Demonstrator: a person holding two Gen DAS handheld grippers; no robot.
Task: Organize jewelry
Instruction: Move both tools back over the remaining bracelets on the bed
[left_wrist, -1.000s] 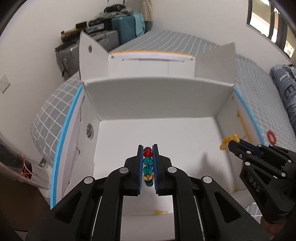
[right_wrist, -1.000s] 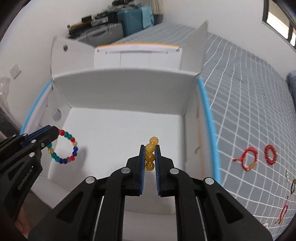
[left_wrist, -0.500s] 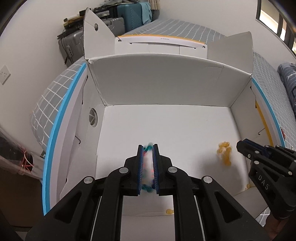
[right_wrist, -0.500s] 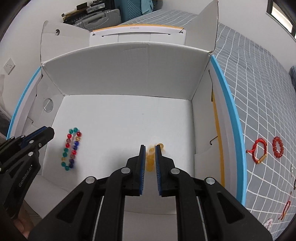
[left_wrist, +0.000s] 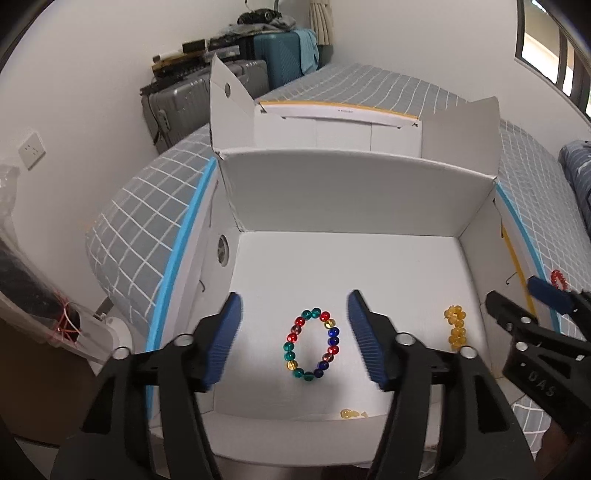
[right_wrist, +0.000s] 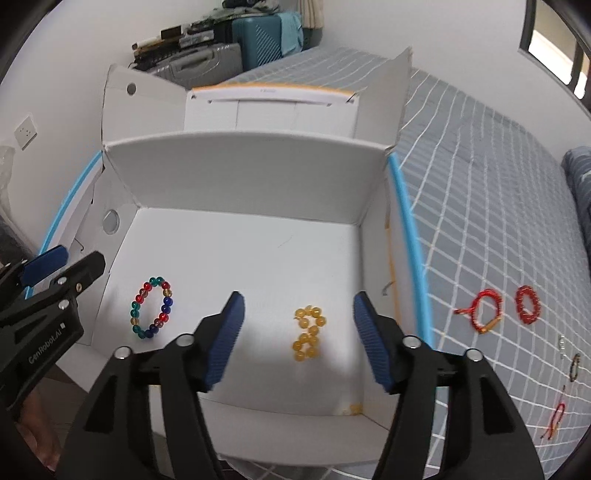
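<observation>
Multicolour bracelet (left_wrist: 312, 344) flat in box (left_wrist: 354, 192), long axis along left tool (left_wrist: 293, 319).

1. A teal suitcase (left_wrist: 284, 55) stands against the far wall, beside a grey suitcase (left_wrist: 192, 99).
2. A wall socket (left_wrist: 31, 150) sits on the white wall at left.
3. A window (left_wrist: 554, 40) shows at upper right.
</observation>
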